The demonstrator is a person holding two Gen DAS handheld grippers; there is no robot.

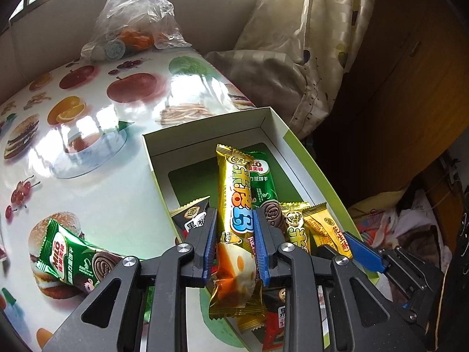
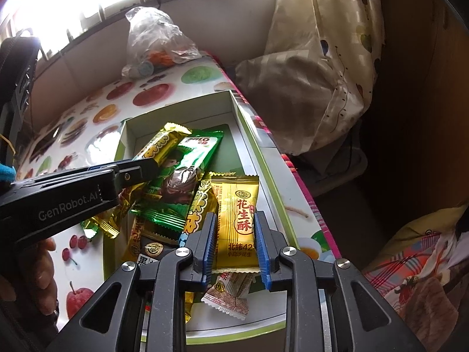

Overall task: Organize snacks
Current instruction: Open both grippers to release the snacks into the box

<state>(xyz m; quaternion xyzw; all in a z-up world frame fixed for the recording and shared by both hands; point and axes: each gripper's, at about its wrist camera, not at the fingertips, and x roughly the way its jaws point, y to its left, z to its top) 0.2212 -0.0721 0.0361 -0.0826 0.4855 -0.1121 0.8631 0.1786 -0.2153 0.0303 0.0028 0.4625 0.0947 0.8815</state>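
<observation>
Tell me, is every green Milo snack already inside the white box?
No: one green Milo packet lies on the fruit-printed table, outside the white box where another green Milo packet rests.

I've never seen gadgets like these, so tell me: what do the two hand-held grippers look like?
Each hand-held gripper is black plastic: the left hand-held gripper and right hand-held gripper both have two ridged blue finger pads, angular arms with triangular cut-outs, and round silver pivot bolts. Seen from the right wrist view, the left one's side carries white "GenRobot.AI" lettering.
</observation>
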